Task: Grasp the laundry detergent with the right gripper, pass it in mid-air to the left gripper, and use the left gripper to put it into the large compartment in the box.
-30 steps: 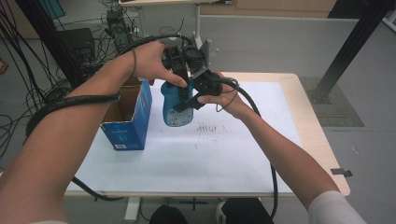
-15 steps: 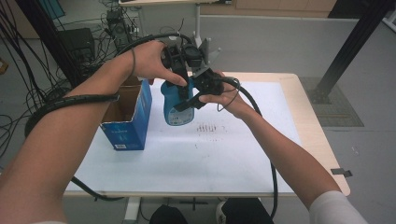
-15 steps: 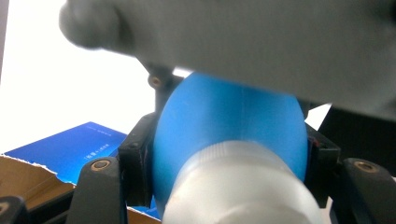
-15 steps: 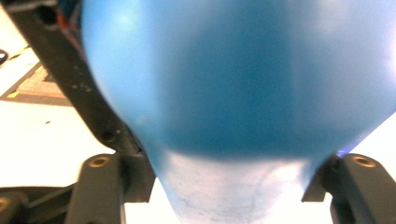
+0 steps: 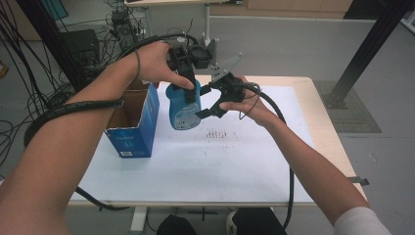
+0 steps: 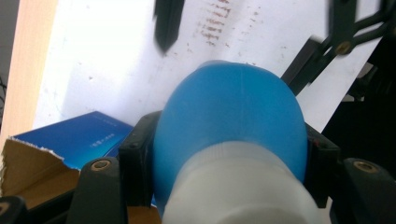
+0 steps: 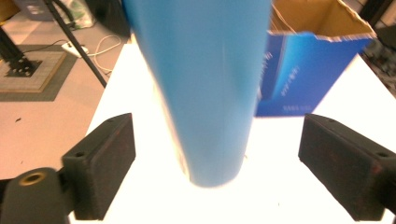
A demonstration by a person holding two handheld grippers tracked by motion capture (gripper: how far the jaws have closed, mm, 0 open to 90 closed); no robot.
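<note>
Left tongs (image 5: 188, 93) are clamped on the bottle (image 5: 183, 108) just under its white cap (image 6: 243, 186), one black jaw pressed to each side of the blue shoulder, and they hold it upright in the air above the counter (image 5: 235, 161), just beside the open box (image 5: 132, 122). Right tongs (image 5: 208, 100) have just been opening: their jaws stand wide apart with the bottle's lower body between them, clear of both pads (image 7: 100, 163). We judge the hand-off done, the left side carrying the whole load. Handling: we take the bottle for stiff moulded plastic, smooth and a bit slick on its rounded walls; weight depends on the fill, which we cannot see through the opaque blue. The narrow part below the cap looks like the safest hold, since the shoulder flares under the jaws and should stop it sliding down. A grip low on the wide body would ask for far more opening and could slip. Labels: the bottle carries a label with white and dark print, too small for us to read. The box is blue card with a torn brown rim and pale lettering on its side, also not legible. The white sheet on the counter shows rows of faint dark marks (image 5: 215, 134).
</note>
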